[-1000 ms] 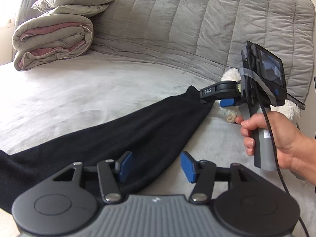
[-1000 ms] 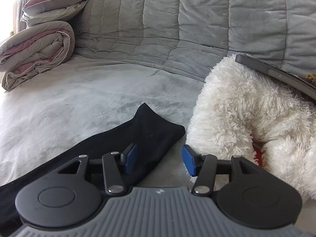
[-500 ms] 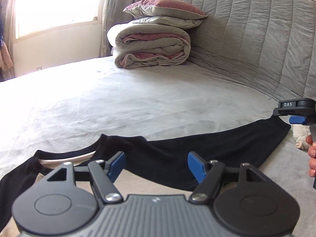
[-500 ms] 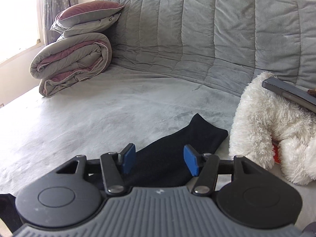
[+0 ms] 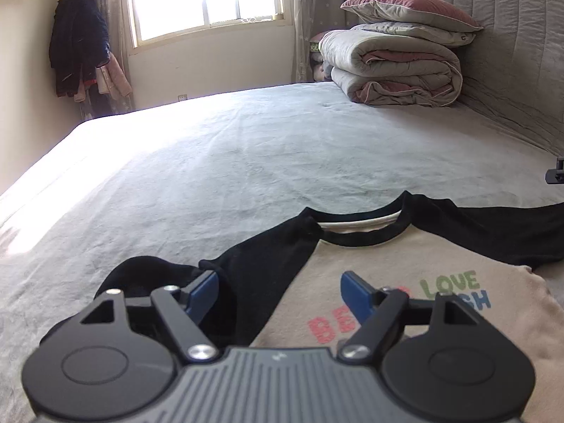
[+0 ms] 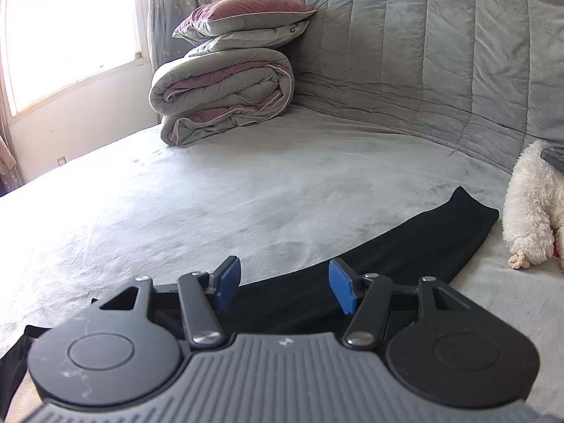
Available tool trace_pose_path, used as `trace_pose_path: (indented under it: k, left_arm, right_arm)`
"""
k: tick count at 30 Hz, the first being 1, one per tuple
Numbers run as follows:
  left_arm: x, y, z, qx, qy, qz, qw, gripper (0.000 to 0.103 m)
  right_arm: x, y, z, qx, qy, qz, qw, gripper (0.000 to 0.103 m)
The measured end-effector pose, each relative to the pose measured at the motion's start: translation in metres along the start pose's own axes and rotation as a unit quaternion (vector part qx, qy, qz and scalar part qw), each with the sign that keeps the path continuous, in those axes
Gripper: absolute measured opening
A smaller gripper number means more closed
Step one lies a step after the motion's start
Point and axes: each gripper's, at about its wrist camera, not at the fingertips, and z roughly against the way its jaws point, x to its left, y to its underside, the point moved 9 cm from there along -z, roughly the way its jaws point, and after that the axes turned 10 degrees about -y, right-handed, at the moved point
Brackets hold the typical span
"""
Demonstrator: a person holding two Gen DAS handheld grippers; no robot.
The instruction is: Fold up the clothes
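Note:
A beige shirt [image 5: 405, 268] with black sleeves, a black collar [image 5: 363, 236] and a coloured print lies flat on the grey bed [image 5: 211, 162]. My left gripper [image 5: 278, 292] hovers over its shoulder, where the crumpled black sleeve [image 5: 253, 275] meets the beige chest. Its jaws are opening and no cloth is pinched between them. The other black sleeve [image 6: 423, 243] stretches out straight to the right. My right gripper [image 6: 285, 283] hangs open above that sleeve's upper part, well back from the cuff, holding nothing. A sliver of the right gripper [image 5: 557, 172] shows at the left wrist view's right edge.
A folded duvet with pillows [image 5: 394, 67] is stacked by the quilted headboard [image 6: 423, 53]. A white plush toy [image 6: 532, 211] lies just past the sleeve's cuff. Beyond the bed are a bright window [image 5: 204, 0] and clothes hanging in the corner [image 5: 79, 46].
The left gripper swung left from the sleeve to the collar and printed chest, and its jaws widened. The right gripper drew back from the cuff and plush toy; its jaws widened slightly.

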Motion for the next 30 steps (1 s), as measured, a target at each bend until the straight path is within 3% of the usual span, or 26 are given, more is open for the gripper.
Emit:
trace_pose_path:
  k: [7, 13, 20, 22, 24, 25, 28, 30]
  left_arm:
    - [0.088, 0.018, -0.008, 0.022, -0.056, 0.05, 0.997, 0.079]
    - [0.156, 0.036, -0.018, 0.043, -0.108, 0.076, 0.9902, 0.081]
    - [0.202, 0.077, -0.045, 0.084, -0.126, 0.136, 0.979, 0.078]
    - [0.204, 0.088, -0.052, 0.092, -0.117, 0.148, 0.9777, 0.07]
    - [0.203, 0.094, -0.058, 0.095, -0.1, 0.159, 0.9776, 0.051]
    - [0.203, 0.095, -0.059, 0.094, -0.097, 0.162, 0.9775, 0.048]
    - [0.205, 0.091, -0.054, 0.075, -0.111, 0.154, 0.979, 0.021]
    - [0.214, 0.081, -0.047, 0.05, -0.149, 0.143, 0.9773, 0.017]
  right_arm:
    - [0.071, 0.021, -0.004, 0.015, -0.041, 0.02, 0.999, 0.061]
    - [0.139, 0.036, -0.003, 0.041, -0.109, 0.012, 0.993, 0.061]
    - [0.243, 0.073, 0.009, 0.086, -0.25, 0.045, 0.963, 0.061]
    - [0.268, 0.087, 0.009, 0.1, -0.29, 0.066, 0.95, 0.061]
    - [0.288, 0.1, 0.007, 0.108, -0.326, 0.079, 0.936, 0.061]
    - [0.297, 0.107, 0.005, 0.11, -0.343, 0.085, 0.929, 0.061]
    - [0.318, 0.126, -0.003, 0.113, -0.384, 0.103, 0.911, 0.061]
    - [0.327, 0.14, -0.009, 0.116, -0.402, 0.118, 0.901, 0.061]
